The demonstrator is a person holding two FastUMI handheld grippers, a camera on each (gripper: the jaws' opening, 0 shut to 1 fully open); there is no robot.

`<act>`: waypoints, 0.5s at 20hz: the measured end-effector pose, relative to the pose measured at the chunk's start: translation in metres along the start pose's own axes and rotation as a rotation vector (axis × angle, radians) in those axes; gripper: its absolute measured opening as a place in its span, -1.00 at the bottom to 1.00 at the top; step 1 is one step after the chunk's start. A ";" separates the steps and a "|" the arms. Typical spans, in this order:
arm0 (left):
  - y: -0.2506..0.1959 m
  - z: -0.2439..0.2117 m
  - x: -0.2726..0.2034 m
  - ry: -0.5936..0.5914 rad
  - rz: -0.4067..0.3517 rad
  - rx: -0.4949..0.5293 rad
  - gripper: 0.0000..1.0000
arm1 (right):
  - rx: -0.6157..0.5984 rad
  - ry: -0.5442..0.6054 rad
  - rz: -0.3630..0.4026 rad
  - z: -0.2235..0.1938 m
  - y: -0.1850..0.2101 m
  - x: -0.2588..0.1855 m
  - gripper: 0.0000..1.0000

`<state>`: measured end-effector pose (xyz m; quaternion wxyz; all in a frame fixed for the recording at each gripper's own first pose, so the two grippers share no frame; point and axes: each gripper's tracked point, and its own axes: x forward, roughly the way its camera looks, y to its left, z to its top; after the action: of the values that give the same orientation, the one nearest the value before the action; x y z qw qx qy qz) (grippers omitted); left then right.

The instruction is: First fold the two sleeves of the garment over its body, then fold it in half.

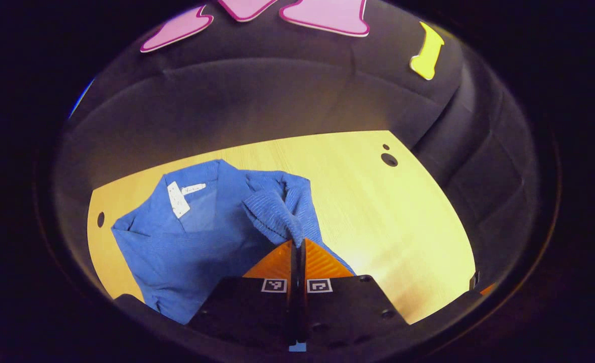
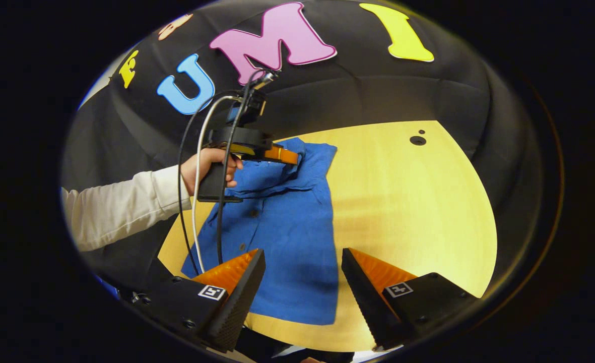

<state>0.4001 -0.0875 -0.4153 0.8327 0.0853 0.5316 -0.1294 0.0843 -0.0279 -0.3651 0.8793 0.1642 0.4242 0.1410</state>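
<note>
Nearest, the right gripper [image 2: 302,272] hung wide open and empty above the shirt's [image 2: 287,237] hem. The shirt lay flat on the table [image 2: 428,212]. Farther off, the left gripper [image 1: 299,249] was clamped on a sleeve [image 1: 277,206] bunched over the body; a thin pinch could slip, I thought. Its cables [image 2: 196,166] dangled close, likelier to snag.
</note>
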 end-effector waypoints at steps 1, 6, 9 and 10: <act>-0.004 -0.003 0.010 0.027 0.010 -0.003 -1.00 | 0.010 0.003 0.004 0.000 -0.010 -0.001 0.95; -0.040 -0.001 0.024 0.022 -0.046 -0.068 -0.09 | 0.052 0.035 0.030 -0.003 -0.046 0.001 0.96; -0.042 0.011 0.001 -0.050 -0.012 -0.059 0.31 | 0.063 0.034 0.059 0.000 -0.052 0.002 0.96; -0.040 0.012 -0.008 -0.067 0.007 -0.047 0.43 | 0.059 0.035 0.064 -0.001 -0.052 0.003 0.95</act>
<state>0.3948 -0.1277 -0.4036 0.8522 0.0631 0.5061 -0.1167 0.0911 -0.0739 -0.3886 0.8615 0.2011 0.4380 0.1596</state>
